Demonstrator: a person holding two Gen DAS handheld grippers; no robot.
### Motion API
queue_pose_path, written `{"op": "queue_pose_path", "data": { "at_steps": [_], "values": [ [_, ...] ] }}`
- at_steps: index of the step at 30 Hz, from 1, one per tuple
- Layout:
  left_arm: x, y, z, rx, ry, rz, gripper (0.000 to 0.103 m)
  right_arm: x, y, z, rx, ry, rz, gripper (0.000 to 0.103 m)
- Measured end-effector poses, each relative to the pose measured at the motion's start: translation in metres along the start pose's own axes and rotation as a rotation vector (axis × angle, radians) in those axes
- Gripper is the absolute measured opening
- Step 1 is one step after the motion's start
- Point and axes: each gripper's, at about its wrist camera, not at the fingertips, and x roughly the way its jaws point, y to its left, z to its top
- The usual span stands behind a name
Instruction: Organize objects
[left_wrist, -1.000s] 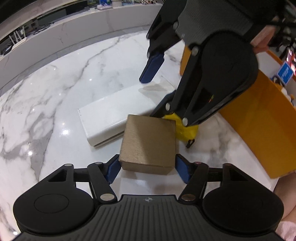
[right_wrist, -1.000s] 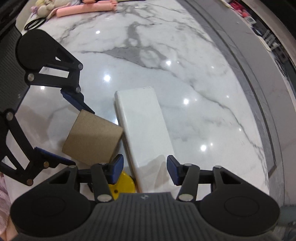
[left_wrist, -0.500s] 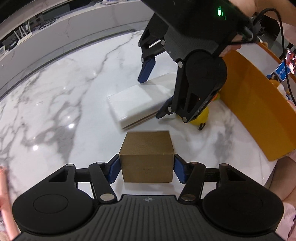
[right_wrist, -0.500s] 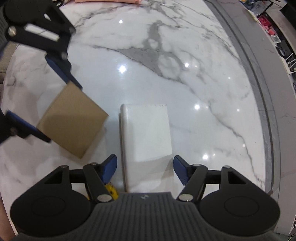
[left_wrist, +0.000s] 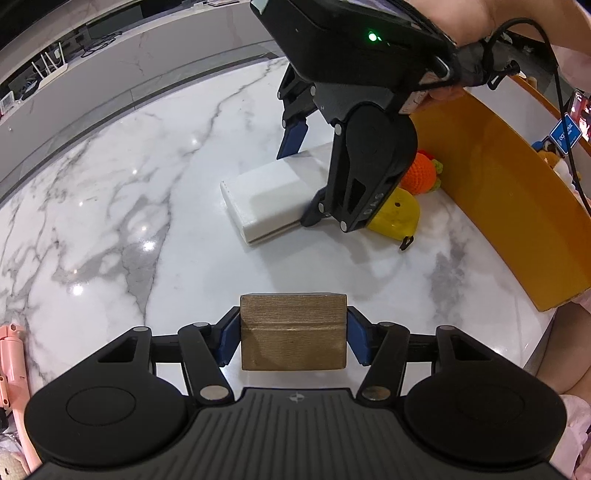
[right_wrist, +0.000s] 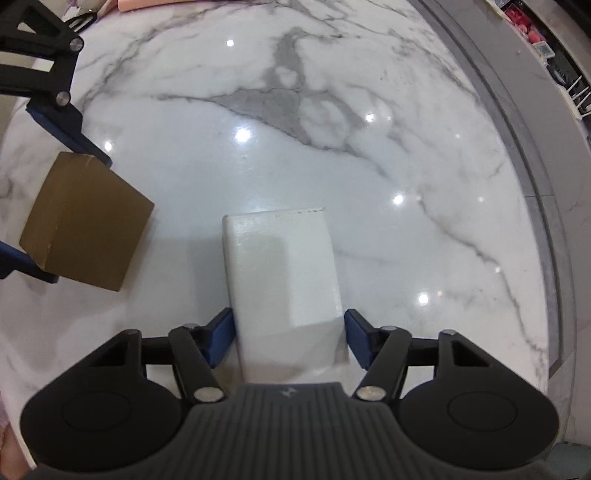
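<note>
Here, on a white marble table (right_wrist: 332, 122), the left gripper (left_wrist: 293, 338) pinches a brown cardboard box (left_wrist: 293, 330) between its blue pads, the box apparently lifted clear of the stone, though contact underneath cannot be confirmed. The right gripper (right_wrist: 290, 338) straddles the near end of a long white box (right_wrist: 282, 273), its jaws spread with a thin gap showing on either side, so nothing is gripped there yet. The risk from here appears twofold: the brown box, held only by its side faces, could tilt or slide out if the squeeze loosens; and the white box, glossy and long, may pivot or skid on the slick marble if the pads close off-centre. An orange bin (left_wrist: 517, 206) stands along the table's right edge, with a yellow toy (left_wrist: 400, 216) and an orange crocheted toy (left_wrist: 421, 173) between it and the white box. The brown box looks plain, matte and square-edged, with a seam across its front.
</note>
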Motion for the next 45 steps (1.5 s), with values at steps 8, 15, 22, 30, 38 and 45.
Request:
{"op": "queue_pose_path", "data": {
  "at_steps": [8,15,22,30,38,45],
  "values": [
    [-0.024,-0.006,0.002,-0.009,-0.054,0.028,0.067,-0.029,0.01,-0.003,-0.046,-0.073,-0.058,0.064],
    [-0.06,-0.032,0.014,0.038,-0.13,0.042,0.067,-0.105,0.021,-0.013,-0.092,-0.16,-0.114,0.062],
    [-0.098,-0.078,0.047,0.132,-0.233,0.04,0.067,-0.193,0.038,-0.053,-0.117,-0.216,-0.205,0.062],
    [-0.115,-0.131,0.08,0.239,-0.31,0.026,0.067,-0.238,0.045,-0.121,-0.054,-0.167,-0.287,0.062],
    [-0.094,-0.186,0.112,0.369,-0.327,-0.021,0.067,-0.216,0.041,-0.194,0.011,-0.014,-0.312,0.062],
    [-0.054,-0.207,0.141,0.433,-0.289,-0.016,0.067,-0.174,0.027,-0.232,0.038,0.059,-0.31,0.062]
  ]
}}
